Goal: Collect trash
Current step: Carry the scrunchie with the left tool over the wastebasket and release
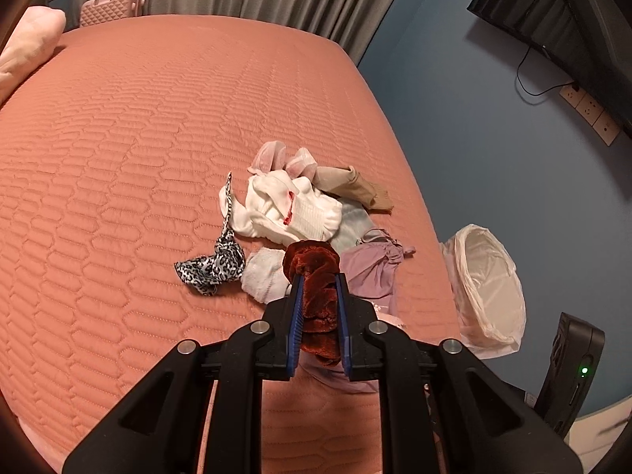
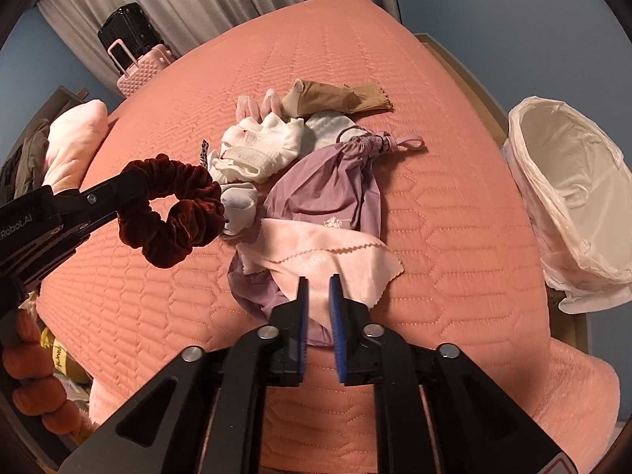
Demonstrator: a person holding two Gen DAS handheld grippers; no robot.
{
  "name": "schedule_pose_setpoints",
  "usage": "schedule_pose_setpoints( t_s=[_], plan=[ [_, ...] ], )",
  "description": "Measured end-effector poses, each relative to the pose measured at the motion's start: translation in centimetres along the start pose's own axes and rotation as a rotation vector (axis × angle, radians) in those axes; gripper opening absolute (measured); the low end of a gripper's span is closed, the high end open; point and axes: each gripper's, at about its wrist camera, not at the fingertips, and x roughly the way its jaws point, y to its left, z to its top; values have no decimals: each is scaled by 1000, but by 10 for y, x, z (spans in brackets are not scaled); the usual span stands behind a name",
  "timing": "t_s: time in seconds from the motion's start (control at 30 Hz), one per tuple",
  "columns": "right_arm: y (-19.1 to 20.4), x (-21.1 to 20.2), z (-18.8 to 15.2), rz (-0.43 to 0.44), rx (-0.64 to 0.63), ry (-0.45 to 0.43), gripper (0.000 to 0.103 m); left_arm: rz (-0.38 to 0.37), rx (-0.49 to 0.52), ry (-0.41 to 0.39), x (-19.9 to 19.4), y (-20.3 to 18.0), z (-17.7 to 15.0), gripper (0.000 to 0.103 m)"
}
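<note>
My left gripper [image 1: 318,276] is shut on a dark red velvet scrunchie [image 1: 316,276] and holds it above the salmon quilted bed [image 1: 138,138]. The scrunchie also shows in the right wrist view [image 2: 173,213], held up at the left. My right gripper [image 2: 318,281] is open a little and empty, just above a pale pink cloth [image 2: 316,254] lying on a mauve drawstring bag [image 2: 328,197]. A pile of socks [image 2: 260,146] lies behind them. A white-lined trash bin [image 2: 568,197] stands beside the bed at the right.
A leopard-print fabric strip [image 1: 215,262] and tan socks [image 2: 339,98] lie by the pile. Pink pillow [image 2: 75,138] at the bed's head. Pink suitcase [image 2: 138,67] and grey curtains behind. A TV [image 1: 553,8] hangs on the blue wall.
</note>
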Motion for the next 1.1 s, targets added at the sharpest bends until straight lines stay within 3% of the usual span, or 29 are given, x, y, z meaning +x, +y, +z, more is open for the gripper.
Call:
schedule_pose_setpoints(
  t_s=[0.1,0.33,0.37,0.47,0.57,1.1],
  plan=[
    [-2,4,-4,9,6,9,29,5,3,5,0,-1,-2,15],
    [1,20,-7,3,-5,37,29,20,9,15,3,1,-4,15],
    [1,23,-8,3,-5,42,27,24,13,15,3,0,-5,15],
    [-1,24,-8,6,-5,44,6,32,22,17,4,-1,-6,15],
    [-3,20,-7,3,-1,28,3,28,24,19,4,-3,-6,15],
    [-22,-50,25,-3,17,-169,2,-4,81,-5,-6,-40,-2,15]
  ],
)
